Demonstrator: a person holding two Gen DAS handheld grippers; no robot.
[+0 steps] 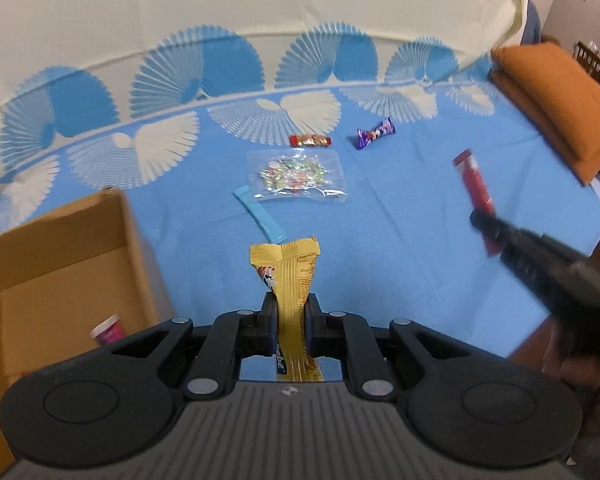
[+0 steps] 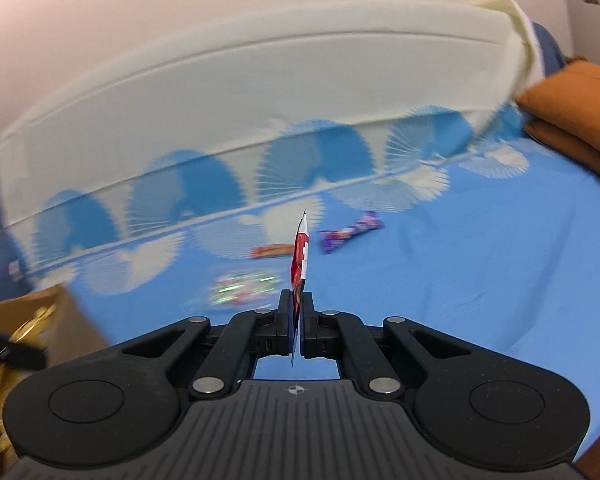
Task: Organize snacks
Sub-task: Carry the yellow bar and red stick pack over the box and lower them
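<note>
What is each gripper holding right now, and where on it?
Left gripper: yellow snack packet, pinched mid-length. Right gripper: red wrapper, clamped near its lower end.

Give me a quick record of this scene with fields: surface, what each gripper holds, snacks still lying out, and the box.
surface: blue bedsheet with white fan pattern
left gripper: shut on yellow packet
right gripper: shut on red packet
snacks lying out: clear candy bag, light blue stick, small red-and-gold bar, purple candy
cardboard box: open, at left, pink cup inside
other: orange cushions at right
</note>
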